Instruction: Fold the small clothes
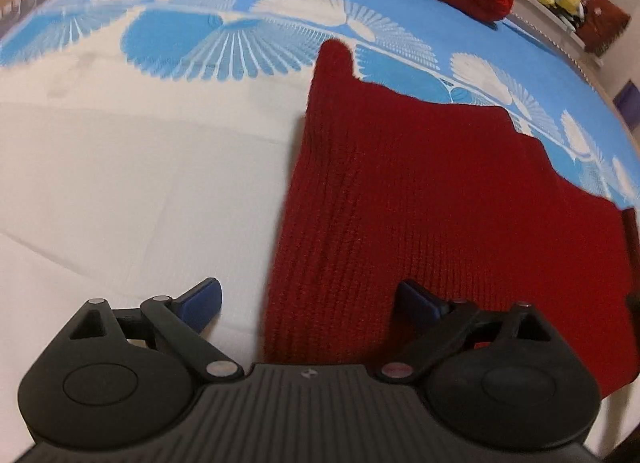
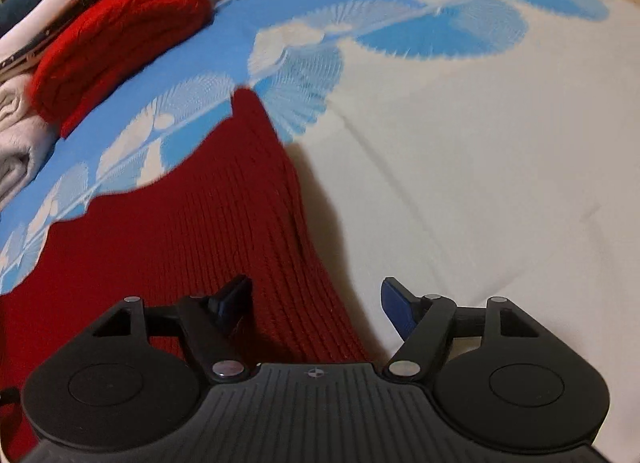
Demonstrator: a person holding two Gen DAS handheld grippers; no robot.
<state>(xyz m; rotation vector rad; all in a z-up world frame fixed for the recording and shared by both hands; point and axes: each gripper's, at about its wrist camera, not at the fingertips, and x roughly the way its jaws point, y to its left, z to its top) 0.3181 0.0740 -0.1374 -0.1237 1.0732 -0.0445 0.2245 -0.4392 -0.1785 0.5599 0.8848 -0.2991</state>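
Now both tongs apart: left tongs straddle dark red knit near-left edge, right tongs near-right edge; long axis runs near-far.

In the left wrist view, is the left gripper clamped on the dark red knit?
No: the left gripper is open, its jaws straddling the dark red knit's edge.

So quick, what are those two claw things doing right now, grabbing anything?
Left gripper: open, holding nothing, straddling the edge of the dark red knit.
Right gripper: open, holding nothing, over the same knit's edge.
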